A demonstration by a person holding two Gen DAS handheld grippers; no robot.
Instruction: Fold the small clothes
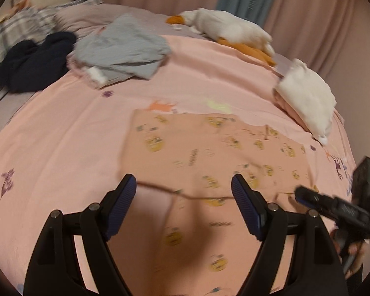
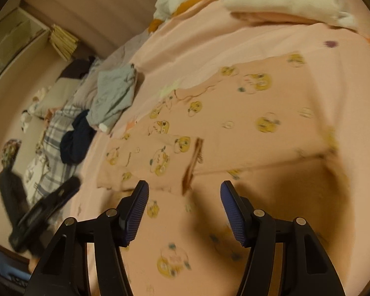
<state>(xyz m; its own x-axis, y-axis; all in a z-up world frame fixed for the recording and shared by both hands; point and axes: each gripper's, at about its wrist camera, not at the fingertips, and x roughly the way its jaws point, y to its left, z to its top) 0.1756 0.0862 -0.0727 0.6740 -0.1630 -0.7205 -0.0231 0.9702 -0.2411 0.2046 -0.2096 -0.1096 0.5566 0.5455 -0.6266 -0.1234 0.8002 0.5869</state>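
A small pink garment (image 1: 209, 153) printed with yellow cartoon birds lies spread flat on the pink bedsheet (image 1: 61, 135). It also shows in the right wrist view (image 2: 234, 128), with a sleeve folded over it and a brown trimmed edge (image 2: 193, 165). My left gripper (image 1: 183, 187) is open and empty just above the garment's near part. My right gripper (image 2: 184, 197) is open and empty above the garment's near edge. The right gripper also shows at the right edge of the left wrist view (image 1: 333, 207).
A crumpled grey garment (image 1: 125, 49) and a dark navy garment (image 1: 34, 61) lie at the far left of the bed. A white plush duck (image 1: 224, 29) and a folded white and pink stack (image 1: 308, 96) lie at the far right. Curtains hang behind.
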